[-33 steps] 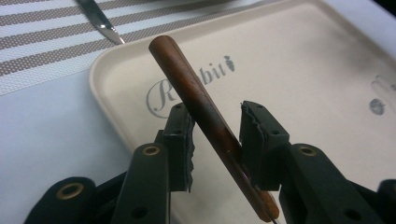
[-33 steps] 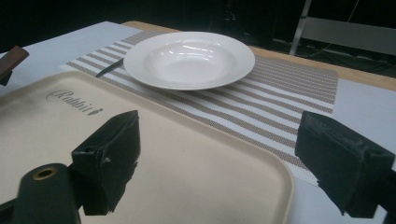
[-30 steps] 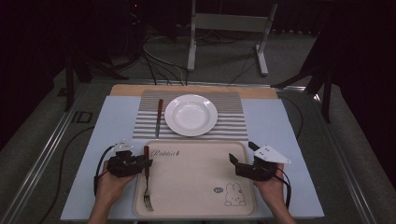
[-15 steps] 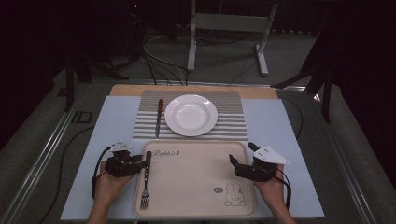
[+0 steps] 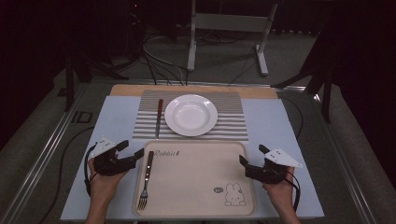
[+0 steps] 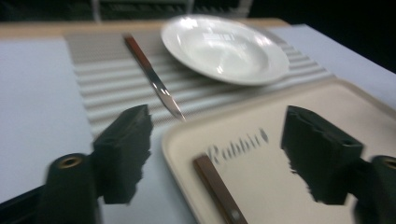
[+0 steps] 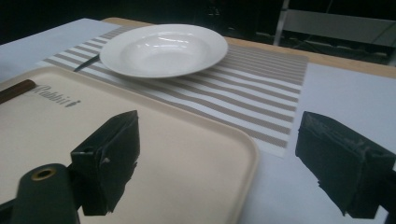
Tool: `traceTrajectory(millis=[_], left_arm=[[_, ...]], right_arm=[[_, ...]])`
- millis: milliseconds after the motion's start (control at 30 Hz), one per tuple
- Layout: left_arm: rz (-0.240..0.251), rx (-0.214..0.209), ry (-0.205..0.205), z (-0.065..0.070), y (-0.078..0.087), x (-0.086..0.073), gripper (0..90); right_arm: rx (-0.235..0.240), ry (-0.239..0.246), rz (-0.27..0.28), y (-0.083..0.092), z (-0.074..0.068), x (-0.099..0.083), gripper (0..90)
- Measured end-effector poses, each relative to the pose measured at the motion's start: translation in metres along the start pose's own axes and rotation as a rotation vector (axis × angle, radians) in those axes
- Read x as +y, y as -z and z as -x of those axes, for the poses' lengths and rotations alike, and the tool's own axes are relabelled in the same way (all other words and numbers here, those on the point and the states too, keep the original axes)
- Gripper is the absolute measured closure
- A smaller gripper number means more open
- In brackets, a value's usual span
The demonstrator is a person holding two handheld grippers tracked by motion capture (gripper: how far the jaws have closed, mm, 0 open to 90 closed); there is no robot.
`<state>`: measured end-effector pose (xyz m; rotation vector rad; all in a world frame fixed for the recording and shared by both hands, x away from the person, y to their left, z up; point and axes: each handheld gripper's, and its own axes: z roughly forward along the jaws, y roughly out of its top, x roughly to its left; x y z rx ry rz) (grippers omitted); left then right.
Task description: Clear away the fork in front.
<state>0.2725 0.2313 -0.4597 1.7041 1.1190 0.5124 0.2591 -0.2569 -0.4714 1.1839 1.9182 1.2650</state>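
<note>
Just right of your left gripper (image 5: 138, 153), jaws just spread & empty, fork (image 5: 145, 180) lies lengthwise on tray (image 5: 201, 186), handle away from you.

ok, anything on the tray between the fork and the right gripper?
No. In the high view the tray is bare from the fork across to the right gripper, save its printed rabbit near the front edge.

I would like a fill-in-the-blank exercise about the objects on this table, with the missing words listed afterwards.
1. The fork lies on the beige ____.
2. The knife lies beside the white ____.
3. The placemat has a ____ pattern.
4. The drawing on the tray shows a ____.

Missing words: tray; plate; striped; rabbit
</note>
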Motion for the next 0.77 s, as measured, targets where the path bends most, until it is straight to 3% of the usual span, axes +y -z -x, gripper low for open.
traceTrajectory(millis=[133,233,567,767], left_arm=[[0.074,0.041,-0.019,0.003,0.008,0.008,15.4],[0.102,0.072,-0.015,0.002,0.013,0.013,9.6],[0.154,0.169,-0.015,-0.004,0.027,0.017,0.4],[0.164,0.177,-0.005,-0.009,0.03,0.014,0.2]], right_arm=[[-0.016,-0.021,-0.004,0.004,0.007,-0.004,13.5],[-0.025,-0.034,-0.004,0.007,0.01,-0.006,13.3],[-0.047,-0.058,-0.01,0.014,0.022,-0.013,11.4],[-0.062,-0.069,-0.009,0.022,0.028,-0.018,11.0]])
